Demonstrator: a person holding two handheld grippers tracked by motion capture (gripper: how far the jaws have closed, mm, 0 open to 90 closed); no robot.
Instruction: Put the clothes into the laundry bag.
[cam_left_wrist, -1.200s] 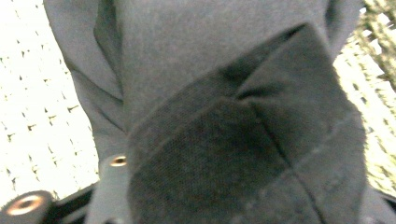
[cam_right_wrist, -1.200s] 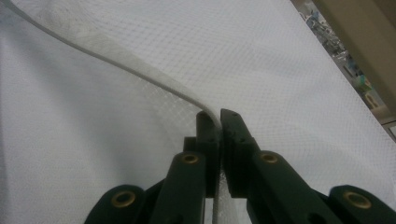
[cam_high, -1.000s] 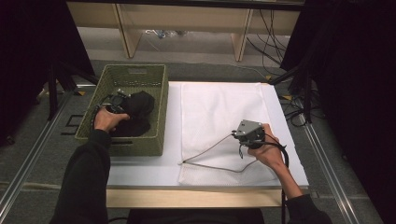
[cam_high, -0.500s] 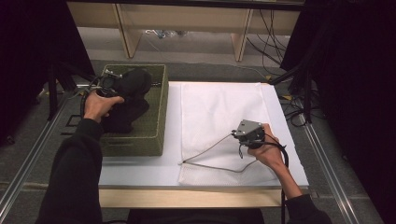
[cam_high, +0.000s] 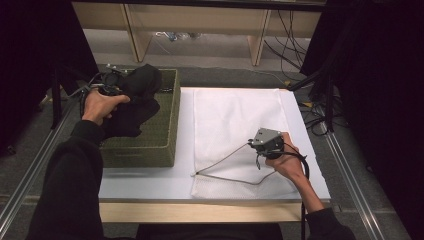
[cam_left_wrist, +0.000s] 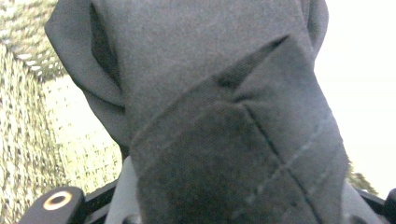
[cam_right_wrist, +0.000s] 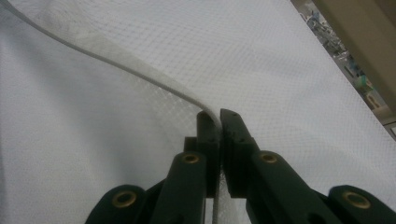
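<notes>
Black garment (cam_left_wrist: 224, 116) clamped between left gripper (cam_high: 107, 85) jaws, above basket (cam_high: 150, 145).

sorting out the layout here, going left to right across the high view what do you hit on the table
left gripper holding the dark garment → green basket → white mesh bag → right gripper shut on the bag's open edge

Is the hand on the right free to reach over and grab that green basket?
Probably not as things stand: the right gripper is shut on the white mesh bag's edge, and the green basket sits across the table.
</notes>
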